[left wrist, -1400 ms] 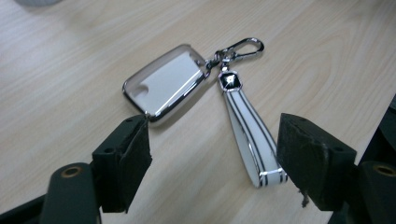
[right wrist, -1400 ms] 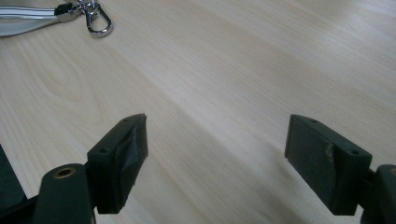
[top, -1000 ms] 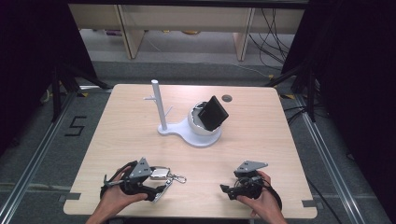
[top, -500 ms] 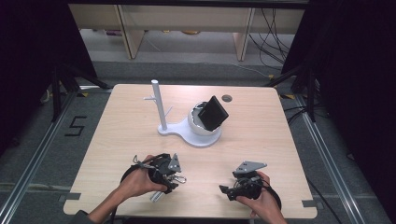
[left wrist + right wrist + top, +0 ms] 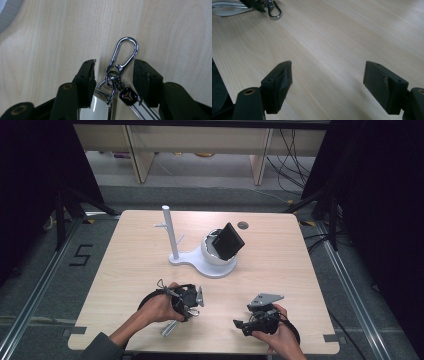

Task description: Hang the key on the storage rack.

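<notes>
The grasping step is in hand: the left gripper (image 5: 113, 71) straddles the keychain (image 5: 117, 75) lying on the table (image 5: 50, 37) at lower centre, its jaws closing but not yet pinching. Next they likely must clamp the rings. The right gripper (image 5: 328, 75) rests unclenched, holding nothing.

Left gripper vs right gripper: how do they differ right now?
The left gripper has its jaws partway in around the keychain, closing, pads apart from it; the right gripper stands wide open over bare table. Both have black jaws.
</notes>
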`<state>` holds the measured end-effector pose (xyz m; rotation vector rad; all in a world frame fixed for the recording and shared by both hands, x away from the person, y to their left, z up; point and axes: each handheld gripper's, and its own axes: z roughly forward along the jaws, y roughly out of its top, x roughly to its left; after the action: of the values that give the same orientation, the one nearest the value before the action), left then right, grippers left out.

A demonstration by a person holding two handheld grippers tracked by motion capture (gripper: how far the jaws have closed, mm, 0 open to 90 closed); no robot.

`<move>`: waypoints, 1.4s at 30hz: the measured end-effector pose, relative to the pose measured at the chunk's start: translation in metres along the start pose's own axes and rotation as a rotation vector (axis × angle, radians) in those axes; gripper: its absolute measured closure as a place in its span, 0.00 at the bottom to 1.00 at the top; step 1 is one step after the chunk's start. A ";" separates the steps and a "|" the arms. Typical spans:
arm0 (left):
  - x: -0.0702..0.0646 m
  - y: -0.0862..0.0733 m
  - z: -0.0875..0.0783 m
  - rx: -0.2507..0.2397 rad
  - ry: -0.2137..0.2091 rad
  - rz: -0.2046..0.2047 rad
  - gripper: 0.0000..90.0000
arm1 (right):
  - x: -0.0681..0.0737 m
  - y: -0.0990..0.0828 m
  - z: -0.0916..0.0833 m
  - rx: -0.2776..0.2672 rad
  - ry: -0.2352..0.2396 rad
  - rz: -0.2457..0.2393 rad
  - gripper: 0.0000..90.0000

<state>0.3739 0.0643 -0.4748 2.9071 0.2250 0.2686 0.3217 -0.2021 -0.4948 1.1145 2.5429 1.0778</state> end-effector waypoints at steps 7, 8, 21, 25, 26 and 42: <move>0.003 0.008 0.006 0.062 -0.059 0.022 0.62 | 0.001 0.000 0.000 0.017 0.008 -0.009 0.27; 0.005 0.008 0.006 0.067 -0.067 0.024 0.64 | 0.001 0.001 0.000 0.017 0.008 -0.008 0.27; 0.014 0.013 0.009 0.147 -0.148 -0.113 0.80 | 0.001 0.001 0.001 0.020 0.012 -0.008 0.27; 0.015 0.015 0.009 0.165 -0.162 -0.122 0.81 | 0.001 0.000 0.002 0.014 0.015 -0.007 0.27; 0.015 0.015 0.009 0.165 -0.162 -0.122 0.80 | 0.001 0.000 0.002 0.014 0.015 -0.007 0.27; 0.013 0.015 0.009 0.166 -0.157 -0.056 0.83 | 0.002 0.000 0.002 0.027 0.022 -0.010 0.28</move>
<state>0.3905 0.0502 -0.4779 3.0605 0.3157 0.0116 0.3209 -0.1994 -0.4961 1.1012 2.5847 1.0628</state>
